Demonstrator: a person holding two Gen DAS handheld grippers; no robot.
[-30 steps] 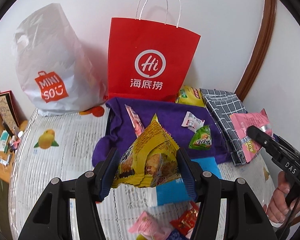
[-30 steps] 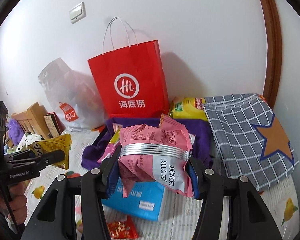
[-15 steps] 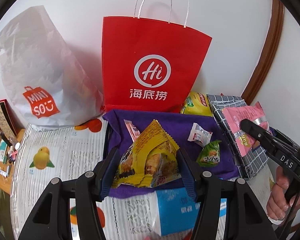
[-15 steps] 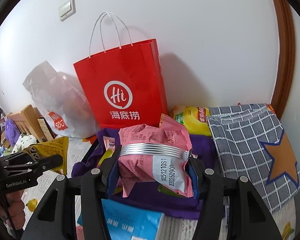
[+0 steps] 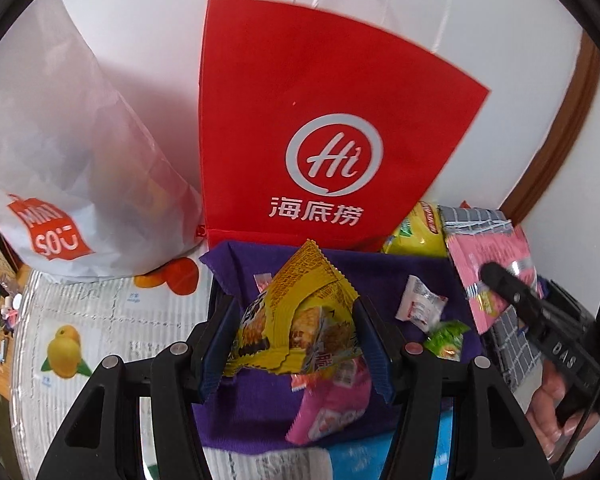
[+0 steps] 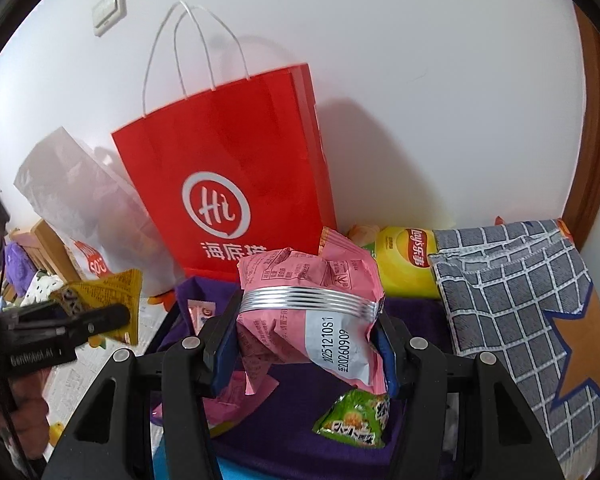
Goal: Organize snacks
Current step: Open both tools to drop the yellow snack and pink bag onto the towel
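Logo "Hi" on red bag (image 5: 324,120)

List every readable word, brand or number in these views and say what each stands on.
"Hi 海底捞": red paper bag.
"MINI SO": white plastic bag, partly creased.
"20251210S1" and "20260909": pink snack packet in the right tool.
"DAS": right tool's body, left wrist view.
"GenRobot.AI": left tool's body, right wrist view.
Yellow packet, green packet, chip bag: too blurred.

There are two standing bags: one red paper bag (image 5: 324,128) and one white plastic bag (image 5: 72,168). Two grippers each hold one packet, a yellow packet (image 5: 300,320) and a pink packet (image 6: 312,312). On the purple cloth (image 5: 380,276) perhaps four small snacks lie loose.
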